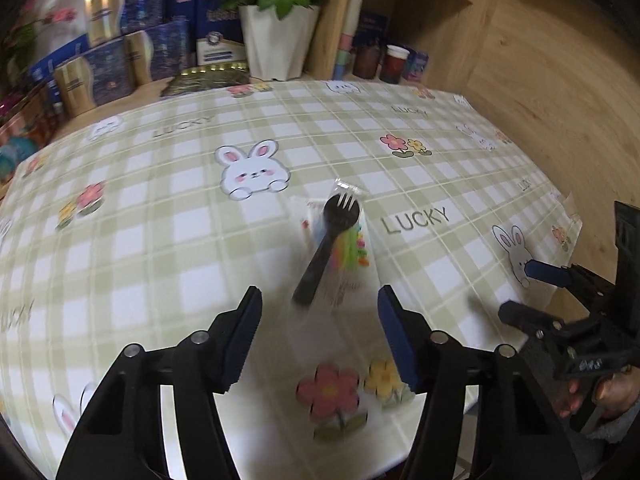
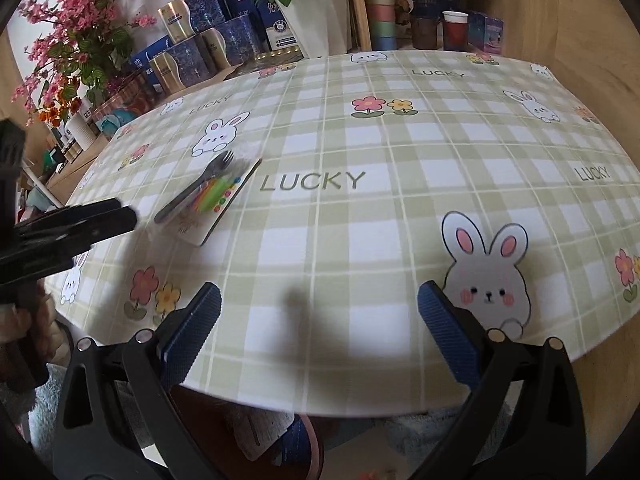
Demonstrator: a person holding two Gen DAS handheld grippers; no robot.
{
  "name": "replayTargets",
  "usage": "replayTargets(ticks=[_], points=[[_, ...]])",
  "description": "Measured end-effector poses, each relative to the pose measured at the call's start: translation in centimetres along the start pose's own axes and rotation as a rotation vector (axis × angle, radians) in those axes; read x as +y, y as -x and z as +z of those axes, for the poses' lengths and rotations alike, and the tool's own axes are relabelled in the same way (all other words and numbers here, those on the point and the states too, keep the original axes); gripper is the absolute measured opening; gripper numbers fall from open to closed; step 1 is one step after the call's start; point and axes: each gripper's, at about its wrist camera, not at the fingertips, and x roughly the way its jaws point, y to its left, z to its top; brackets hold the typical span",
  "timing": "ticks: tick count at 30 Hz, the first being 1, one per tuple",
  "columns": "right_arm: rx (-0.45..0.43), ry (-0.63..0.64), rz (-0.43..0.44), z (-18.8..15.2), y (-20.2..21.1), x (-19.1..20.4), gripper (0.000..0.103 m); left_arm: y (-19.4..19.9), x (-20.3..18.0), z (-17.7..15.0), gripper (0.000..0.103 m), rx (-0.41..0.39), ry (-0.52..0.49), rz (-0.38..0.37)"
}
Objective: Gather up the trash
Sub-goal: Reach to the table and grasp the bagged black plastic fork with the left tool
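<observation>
A fork (image 1: 326, 240) lies on a flat packet (image 1: 344, 248) on the table (image 1: 160, 216), just ahead of the left gripper (image 1: 318, 308), between its open tips. The right gripper (image 2: 320, 308) hangs at the near table edge, the packet ahead to its left. Boxes (image 1: 104, 64) and a flowerpot (image 1: 276, 40) stand beyond, at the far edge.

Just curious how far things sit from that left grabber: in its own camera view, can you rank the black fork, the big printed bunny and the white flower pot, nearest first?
1. Black fork, lying on a clear wrapper just ahead of the left fingers.
2. Printed bunny, mid-table, slightly left.
3. White flower pot, past the table's far edge.
</observation>
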Motion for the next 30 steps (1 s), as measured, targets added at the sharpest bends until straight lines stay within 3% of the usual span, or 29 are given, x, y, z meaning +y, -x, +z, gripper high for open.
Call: replayTargets(ticks=[3, 9, 11, 13, 14, 15, 22, 28, 30], points=[[0.002, -0.006, 0.003, 0.7, -0.6, -0.4, 0.097, -2.3, -0.4, 1.4, 0.047, 0.041, -0.027, -0.010], [0.012, -0.034, 0.013, 1.4, -1.7, -1.2, 0.097, -5.7, -0.5, 3.2, 0.046, 0.085, -0.055, 0.011], [0.019, -0.038, 0.016, 1.5, -2.0, -1.5, 0.097, -6.3, -0.2, 3.5, 0.041, 0.098, -0.048, 0.007], [0.025, -0.041, 0.018, 1.5, -2.3, -1.6, 0.097, -6.5, 0.0, 3.5, 0.025, 0.104, -0.032, -0.021], [0.030, -0.043, 0.024, 1.6, -2.4, -1.8, 0.097, -6.4, -0.1, 3.5, 0.021, 0.104, -0.022, -0.019], [0.031, -0.045, 0.027, 1.6, -2.5, -1.8, 0.097, -6.3, 0.0, 3.4, 0.010, 0.101, -0.016, -0.023], [0.043, -0.043, 0.059, 1.9, -3.2, -1.0, 0.097, -3.5, 1.0, 2.5, 0.008, 0.039, 0.086, -0.057], [0.032, -0.003, 0.101, 3.3, -4.2, 1.8, 0.096, 0.4, 3.0, 1.6, 0.008, -0.034, 0.147, -0.035], [0.033, 0.006, 0.125, 4.1, -4.8, 2.9, 0.081, 1.6, 3.9, 1.1, 0.008, -0.055, 0.172, -0.023]])
